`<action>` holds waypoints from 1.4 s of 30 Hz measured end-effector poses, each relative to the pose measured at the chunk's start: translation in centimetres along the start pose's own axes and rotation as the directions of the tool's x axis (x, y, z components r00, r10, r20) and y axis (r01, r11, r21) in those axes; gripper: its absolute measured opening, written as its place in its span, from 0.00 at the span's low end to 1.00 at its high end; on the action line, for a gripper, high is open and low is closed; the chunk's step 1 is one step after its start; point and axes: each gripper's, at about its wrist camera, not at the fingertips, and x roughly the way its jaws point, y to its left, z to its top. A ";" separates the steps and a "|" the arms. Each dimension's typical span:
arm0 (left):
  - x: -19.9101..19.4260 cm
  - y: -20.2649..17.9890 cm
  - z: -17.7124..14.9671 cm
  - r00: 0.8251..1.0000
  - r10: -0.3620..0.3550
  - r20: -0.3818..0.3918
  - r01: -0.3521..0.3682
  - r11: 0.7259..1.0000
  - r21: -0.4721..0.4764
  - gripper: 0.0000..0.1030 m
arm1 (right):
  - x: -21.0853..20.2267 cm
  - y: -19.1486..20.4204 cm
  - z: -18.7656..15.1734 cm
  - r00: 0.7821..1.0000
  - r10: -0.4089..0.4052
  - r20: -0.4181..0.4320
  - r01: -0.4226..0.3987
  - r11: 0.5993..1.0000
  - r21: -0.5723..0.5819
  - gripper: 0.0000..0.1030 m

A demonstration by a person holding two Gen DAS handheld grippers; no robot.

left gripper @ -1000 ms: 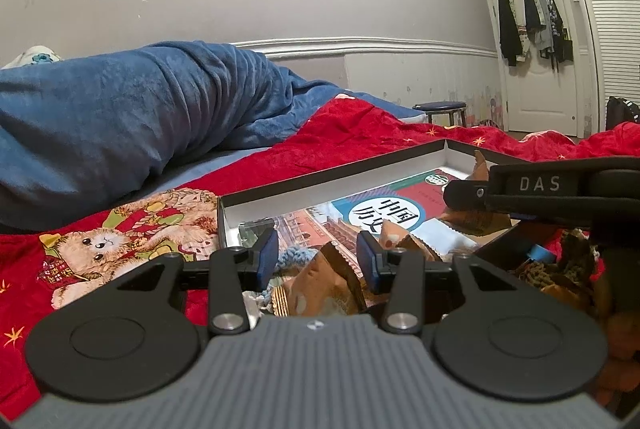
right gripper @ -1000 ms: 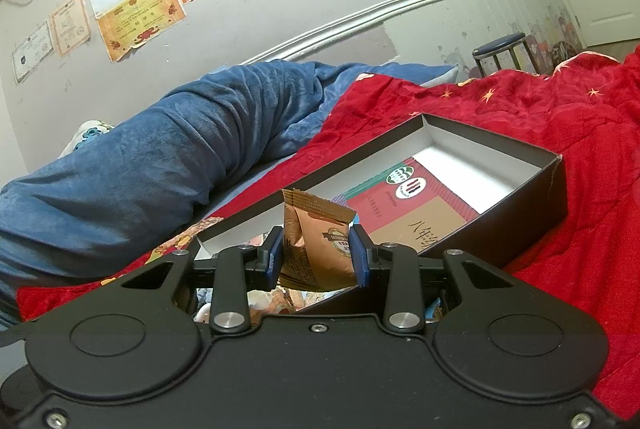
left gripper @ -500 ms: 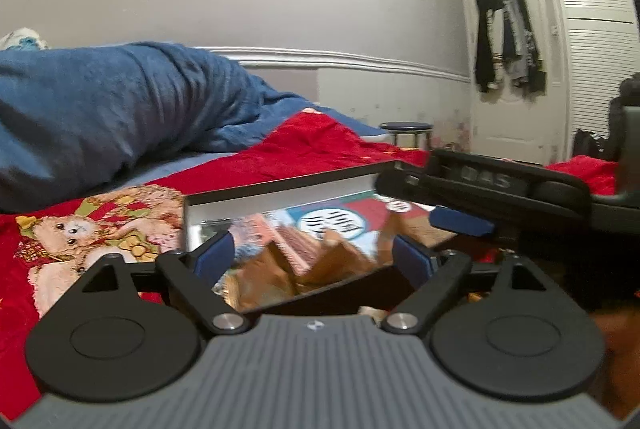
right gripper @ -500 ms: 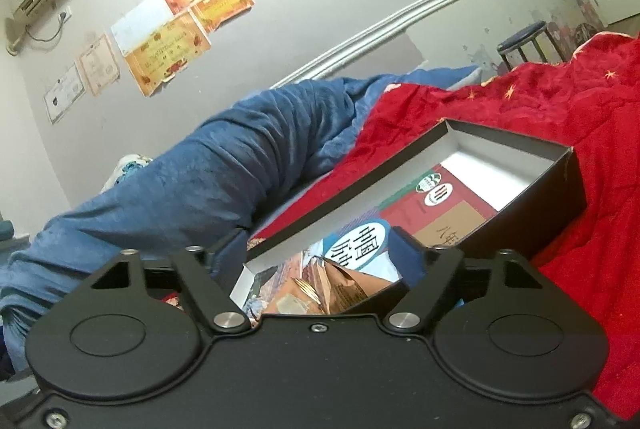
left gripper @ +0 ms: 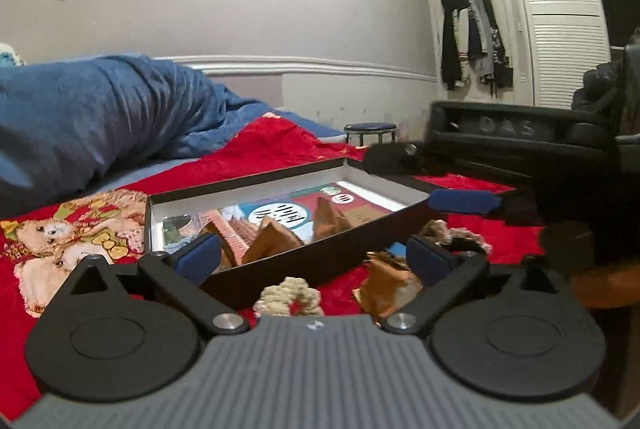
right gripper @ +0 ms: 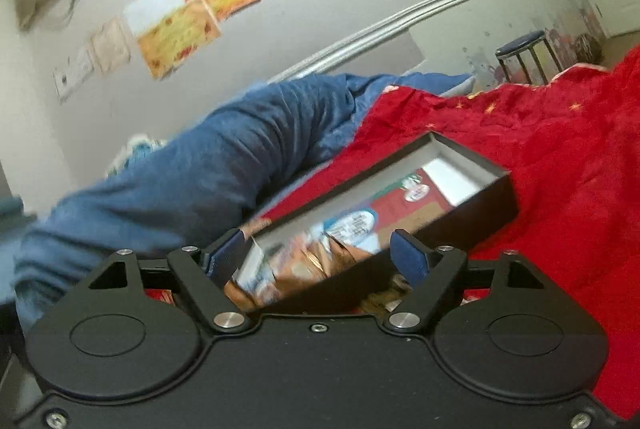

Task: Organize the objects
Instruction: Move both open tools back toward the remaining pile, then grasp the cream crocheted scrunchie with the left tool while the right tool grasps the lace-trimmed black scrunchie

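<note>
my left gripper (left gripper: pixel 314 255) spread wide, empty; right gripper (right gripper: pixel 320 253) wide too. shallow black cardboard box (left gripper: pixel 304 259) at 12 o'clock, brown foil packets (left gripper: pixel 276 239) inside.

The shallow black cardboard box (left gripper: pixel 320 261) lies on the red quilted bedspread (left gripper: pixel 280 145); inside it brown paper snack packets (left gripper: pixel 272 239) rest on a printed book cover (left gripper: pixel 280 215); before the box's near wall lie a beige fluffy scrunchie (left gripper: pixel 290 295) and, to its right, another brown snack packet (left gripper: pixel 386 279); the rumpled blue plush blanket (left gripper: pixel 100 113) lies behind and left of the box; a round-seated metal stool (left gripper: pixel 370 131) stands beyond the bed.
</note>
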 end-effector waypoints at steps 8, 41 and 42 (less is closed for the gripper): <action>0.5 -1.3 -0.4 0.997 0.001 -0.075 0.003 0.998 0.059 0.94 | -2.6 -2.3 -1.3 0.994 -0.096 -0.052 0.099 0.992 0.077 0.79; 4.3 -0.2 -1.3 0.952 0.101 -0.289 -0.087 0.994 0.062 0.18 | -2.2 -2.8 -3.2 0.957 -0.268 -0.110 0.276 0.959 0.071 0.15; 4.3 -0.2 -1.3 0.953 0.102 -0.286 -0.088 0.994 0.063 0.17 | -2.3 -2.8 -3.1 0.960 -0.258 -0.108 0.266 0.961 0.071 0.15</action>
